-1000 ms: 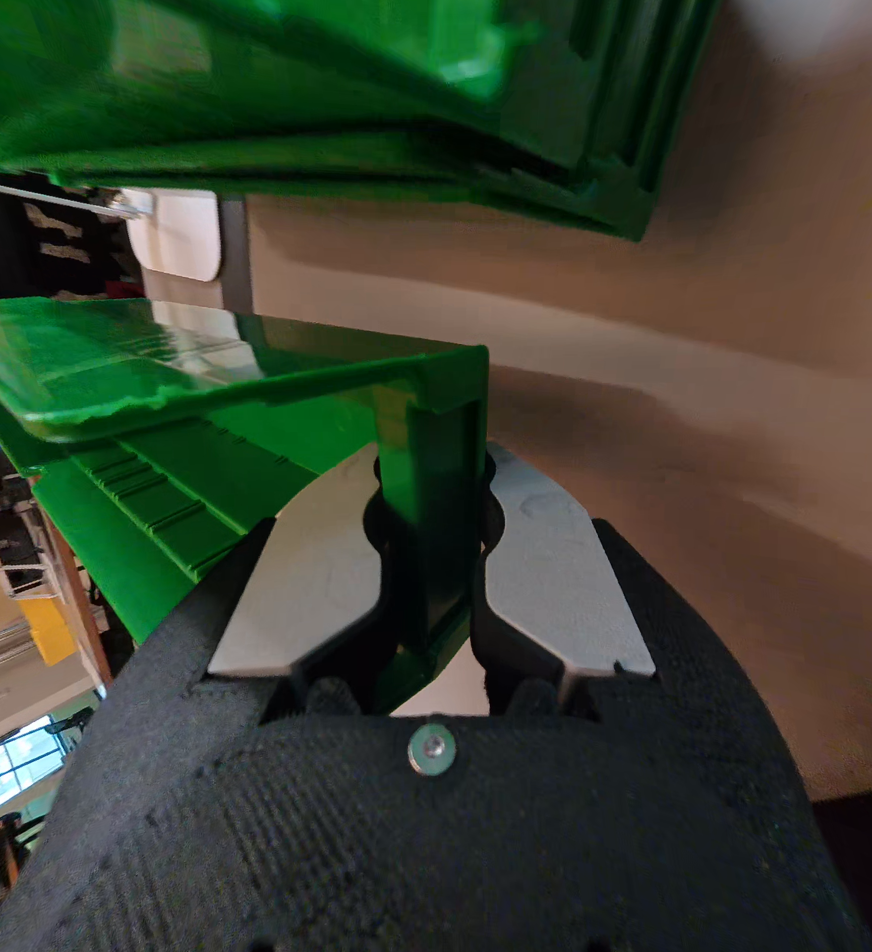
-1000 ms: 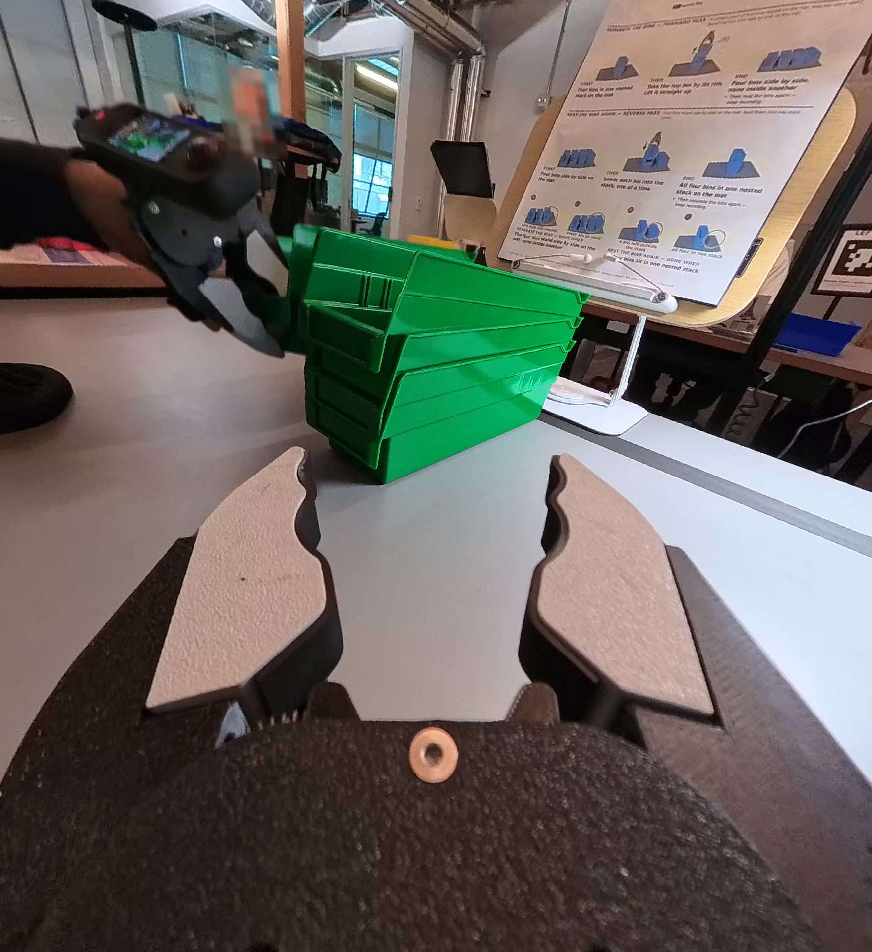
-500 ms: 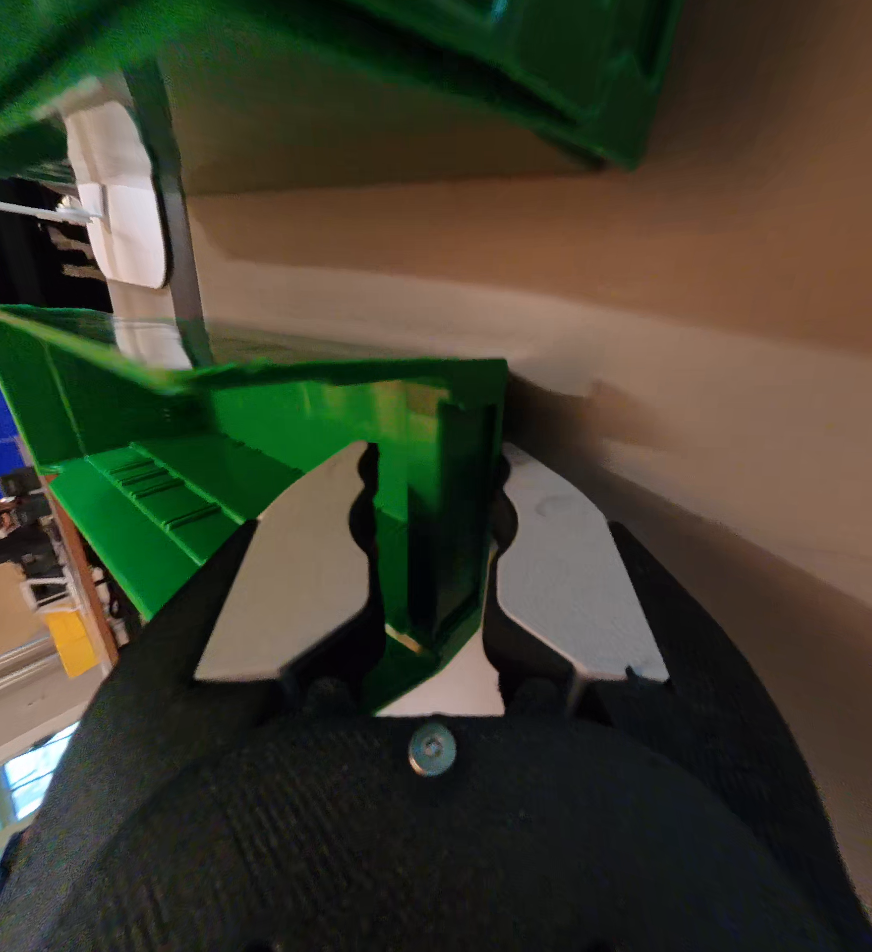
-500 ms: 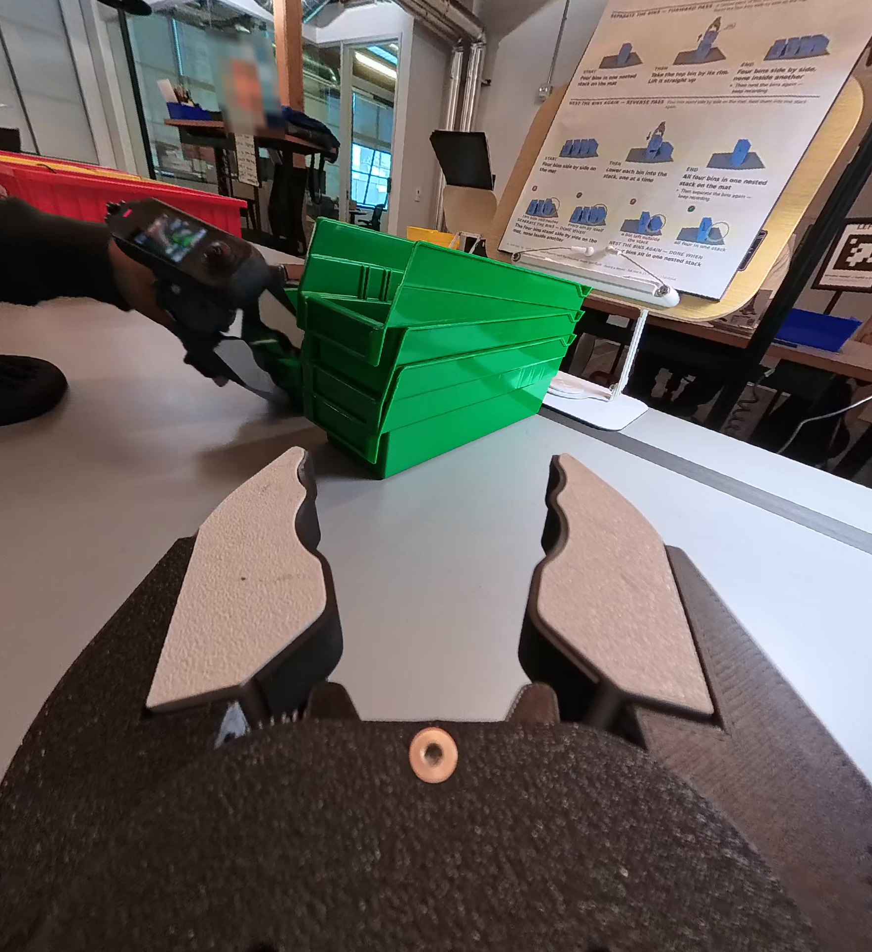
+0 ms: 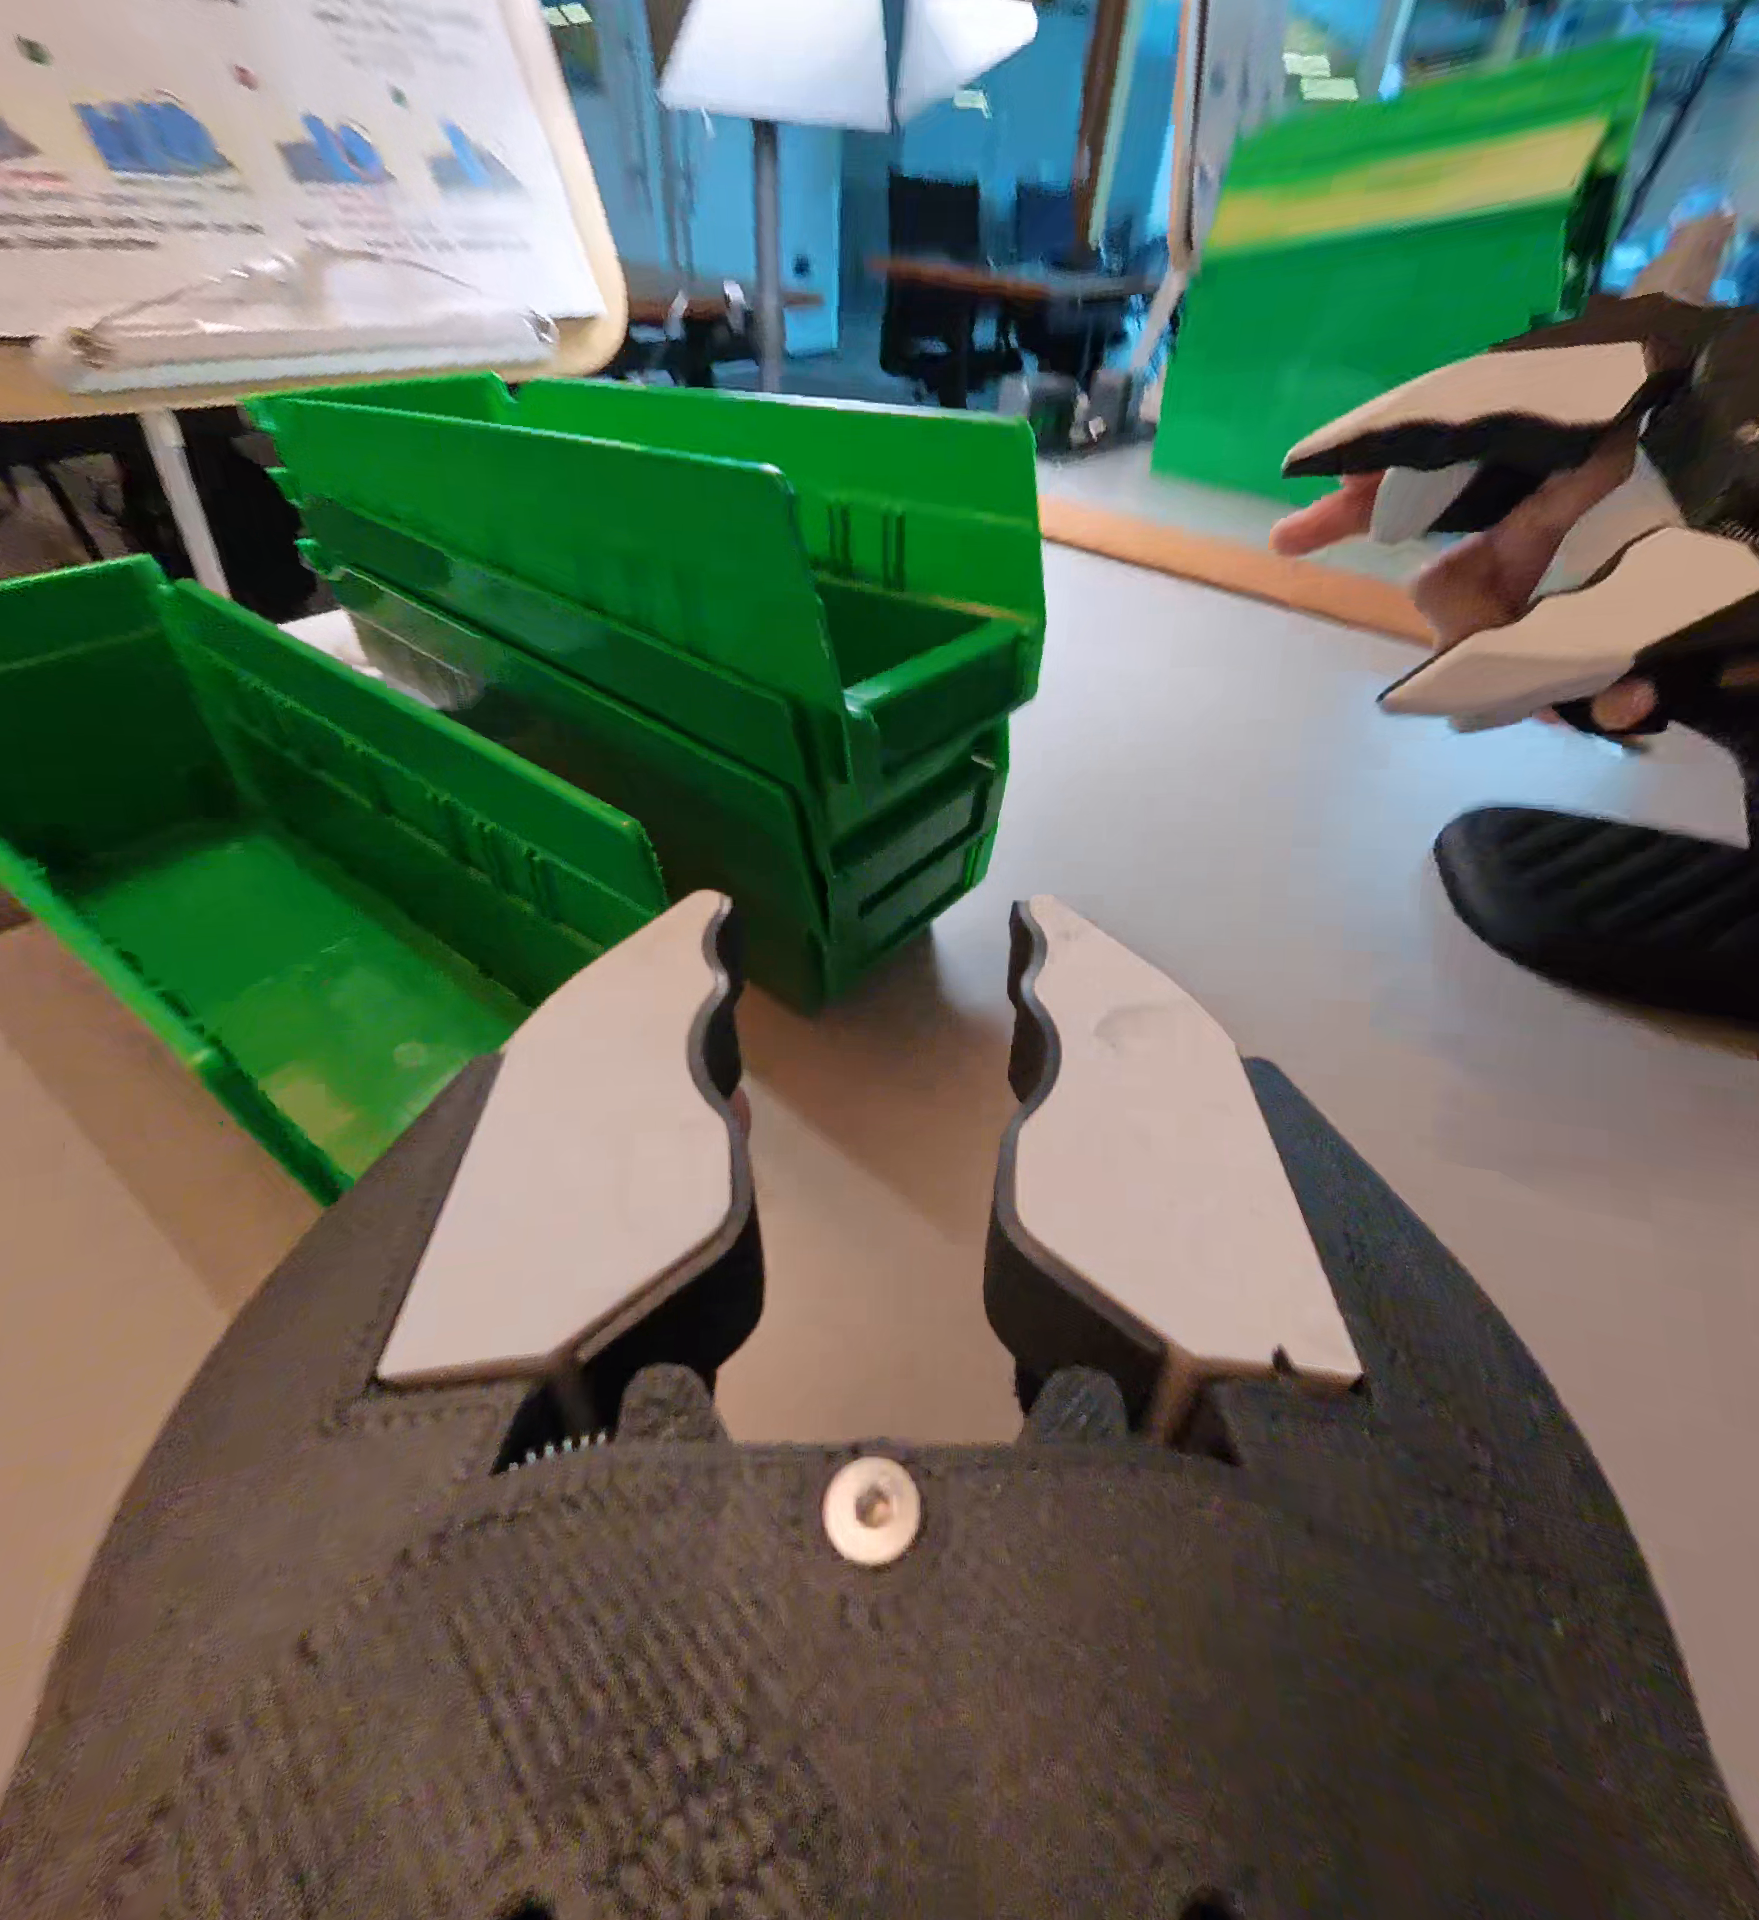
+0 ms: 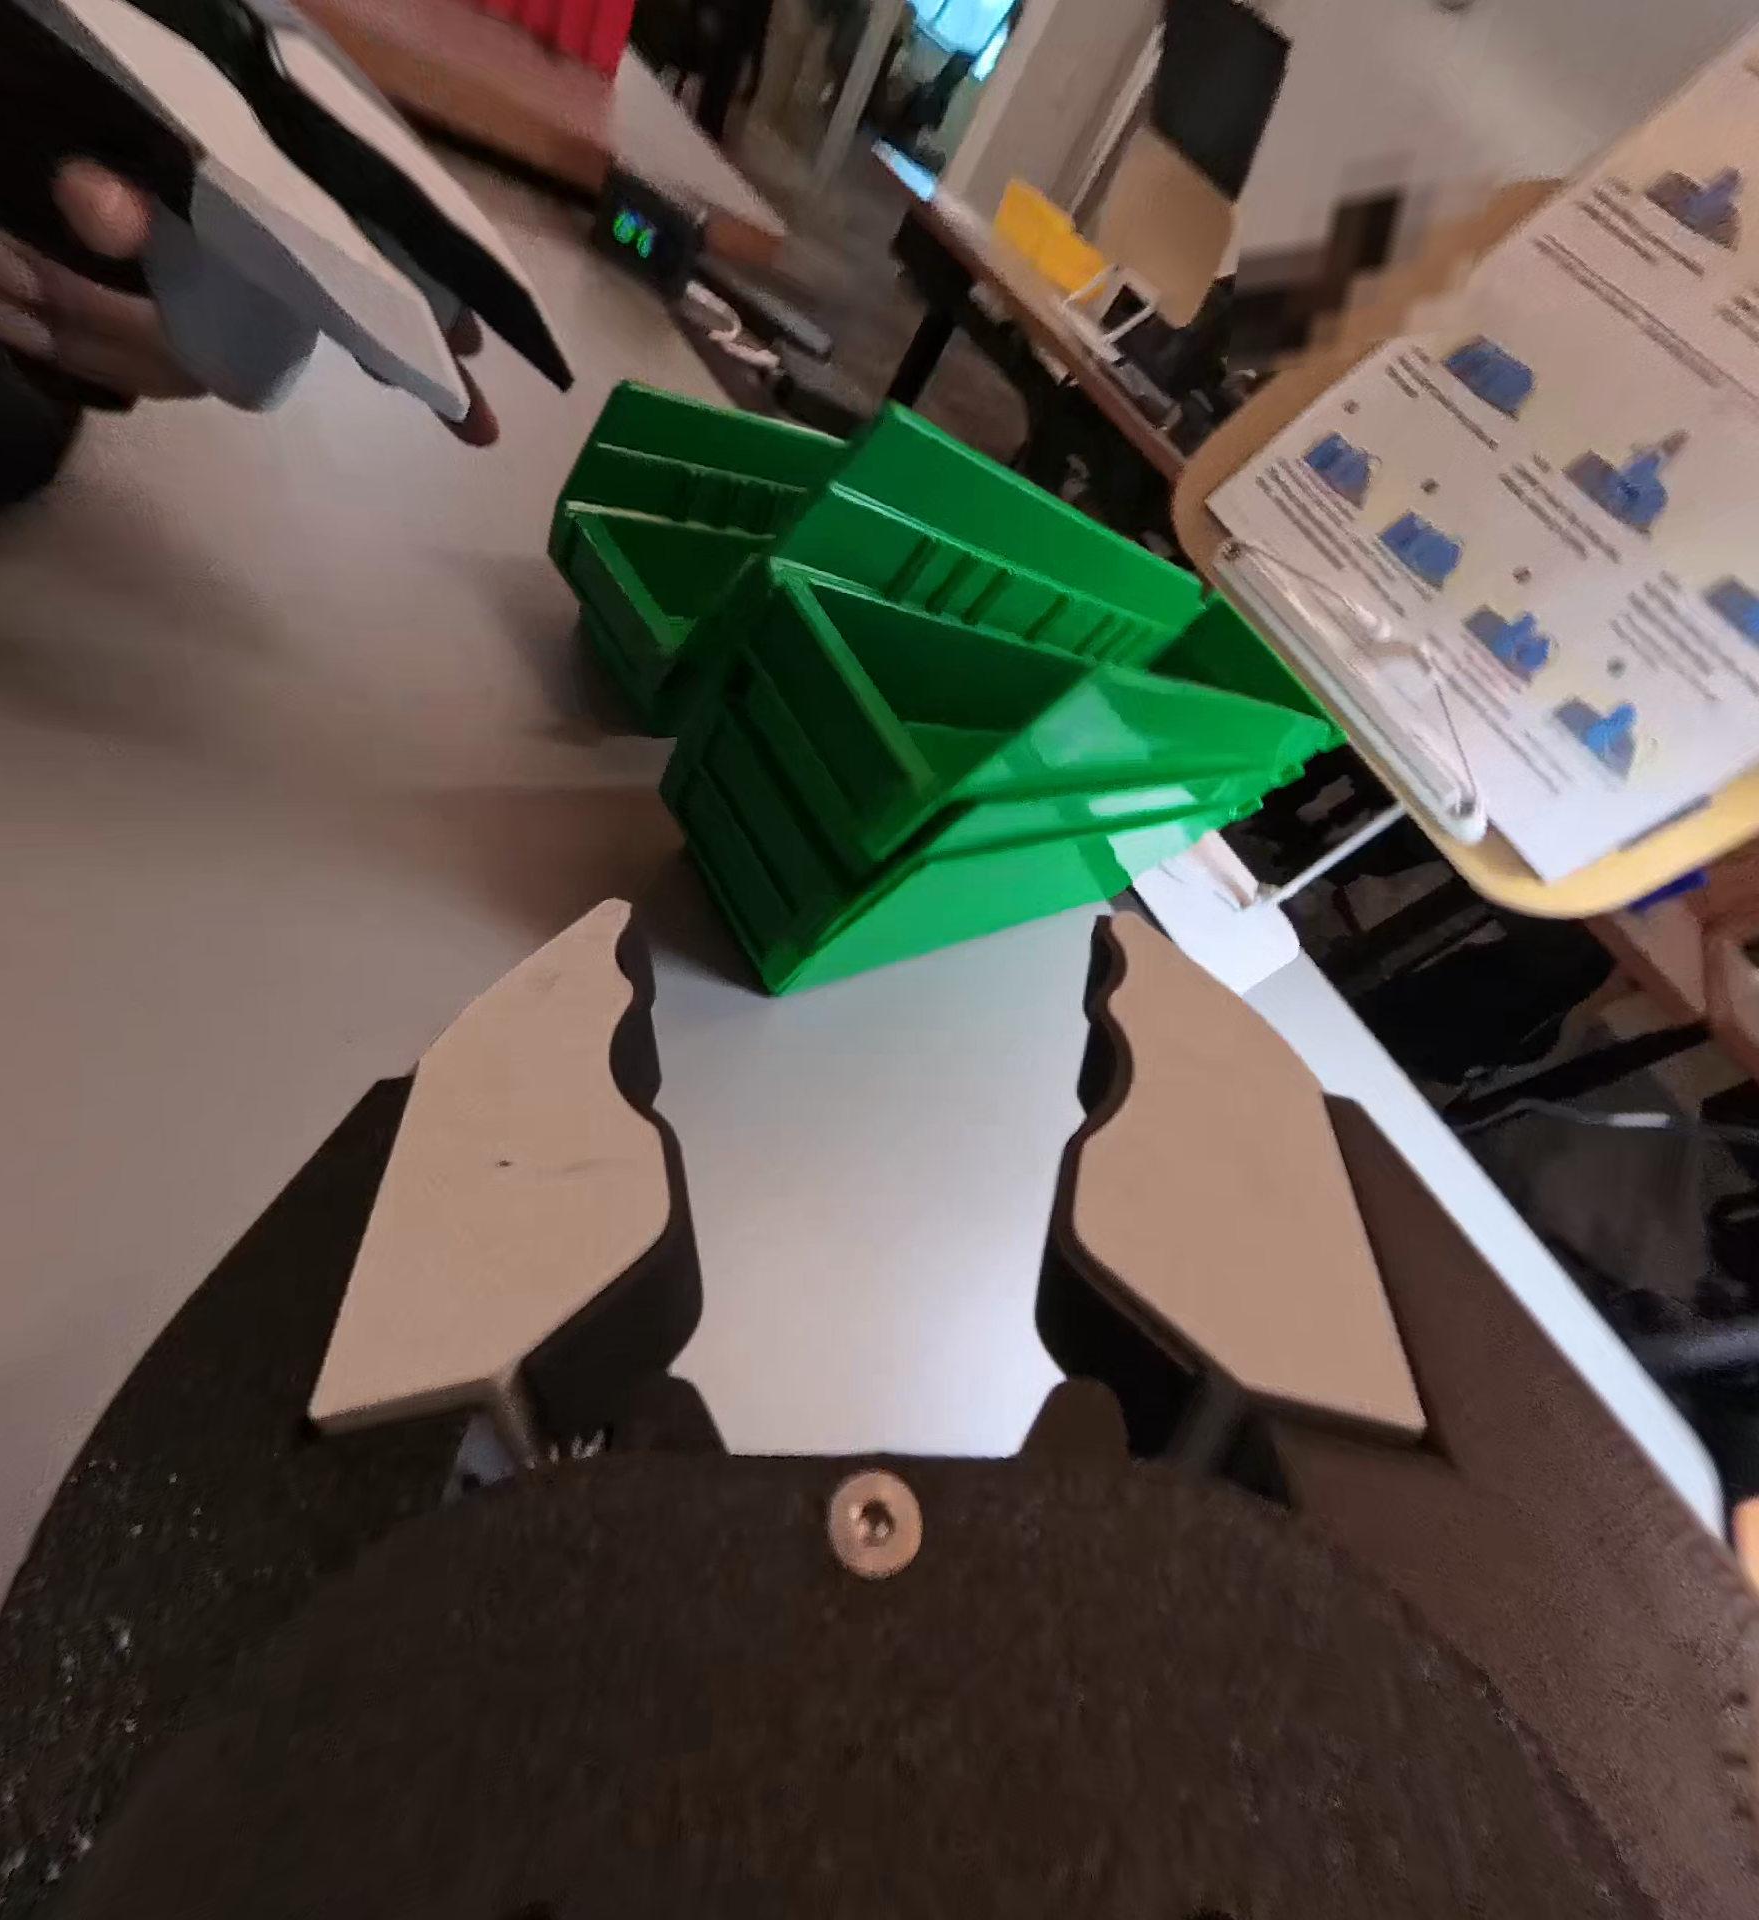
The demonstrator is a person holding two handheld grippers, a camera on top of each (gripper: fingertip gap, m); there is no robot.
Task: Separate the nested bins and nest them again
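Counter: a pale grey counter (image 5: 1218, 831) filled the middle of both views.
Room: blurred desks and a green panel (image 5: 1374, 260) lay at the upper right of the left wrist view.
Writing: an instruction sheet (image 6: 1602, 499) with blue pictures, on a stand at upper right; wording omitted.
Bins: nested green bins (image 5: 750, 665) stood at centre; a single green bin (image 5: 231, 883) sat just beside them, at left.
Left claw (image 5: 870, 935): open, empty.
Right claw (image 6: 859, 935): open, empty.
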